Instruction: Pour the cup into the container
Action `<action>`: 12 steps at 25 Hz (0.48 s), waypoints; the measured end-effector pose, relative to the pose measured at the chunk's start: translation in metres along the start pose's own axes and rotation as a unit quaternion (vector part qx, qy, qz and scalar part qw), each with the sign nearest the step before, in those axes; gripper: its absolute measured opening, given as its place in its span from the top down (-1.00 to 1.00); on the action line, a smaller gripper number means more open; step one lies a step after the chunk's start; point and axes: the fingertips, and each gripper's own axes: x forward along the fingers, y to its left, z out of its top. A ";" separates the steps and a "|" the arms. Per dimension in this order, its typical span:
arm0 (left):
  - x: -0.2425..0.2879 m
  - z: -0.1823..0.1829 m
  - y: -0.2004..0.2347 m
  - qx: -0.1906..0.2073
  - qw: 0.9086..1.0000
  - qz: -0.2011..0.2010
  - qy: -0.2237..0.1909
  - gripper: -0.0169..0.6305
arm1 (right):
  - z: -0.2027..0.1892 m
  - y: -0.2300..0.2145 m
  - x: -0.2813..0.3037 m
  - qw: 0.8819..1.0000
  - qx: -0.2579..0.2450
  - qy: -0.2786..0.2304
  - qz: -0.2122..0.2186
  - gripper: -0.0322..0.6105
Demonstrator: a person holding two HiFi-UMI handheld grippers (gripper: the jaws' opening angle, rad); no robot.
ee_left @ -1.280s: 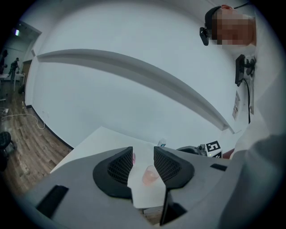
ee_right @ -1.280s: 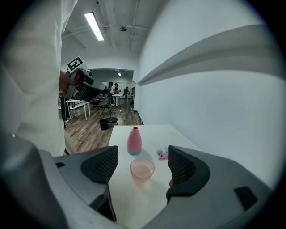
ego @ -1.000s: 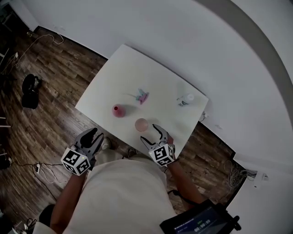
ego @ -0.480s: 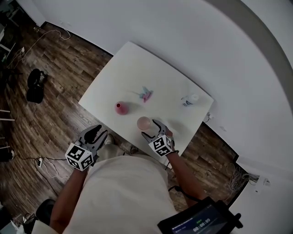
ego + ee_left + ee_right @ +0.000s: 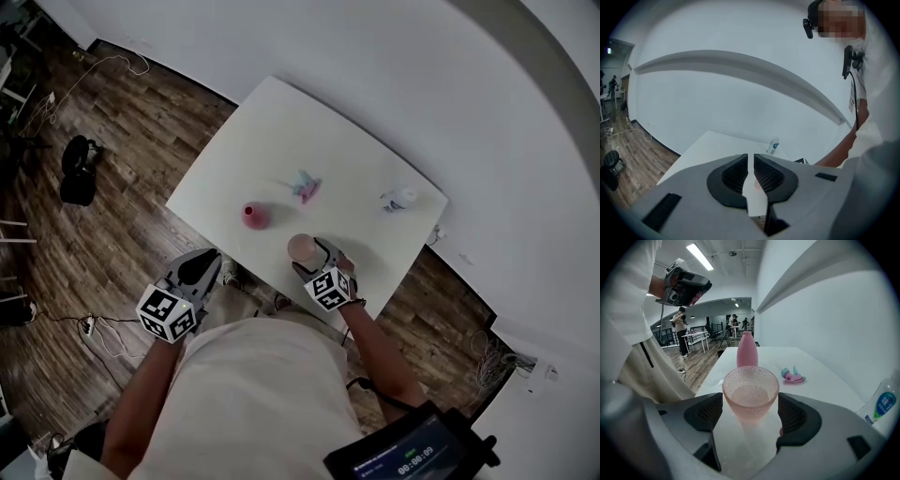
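Left gripper (image 5: 750, 157): jaws just drawn nearly together, nothing held.
Right gripper (image 5: 750, 405): held wide; cup (image 5: 750, 384) framed between, ungripped.

Wht table (image 5: 309, 131) – wood flr (image 5: 122, 169), wht wall (image 5: 422, 75).

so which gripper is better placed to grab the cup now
Right. The right gripper has open jaws flanking the pink cup near the table edge, not yet pressing it. The left gripper hangs off the table, and its jaws have just been closing on nothing.
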 end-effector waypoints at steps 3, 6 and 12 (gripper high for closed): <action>0.002 -0.001 0.004 0.001 1.000 -0.007 0.007 0.86 | -0.001 -0.003 0.006 1.000 0.009 0.003 -0.010 -0.19; 0.002 -0.001 0.010 0.005 1.000 -0.012 0.013 0.89 | -0.003 -0.002 0.013 1.000 0.017 0.006 -0.015 -0.19; -0.001 -0.002 0.024 0.012 0.999 -0.021 0.030 0.91 | 0.002 -0.002 0.018 0.999 0.026 -0.001 -0.033 -0.19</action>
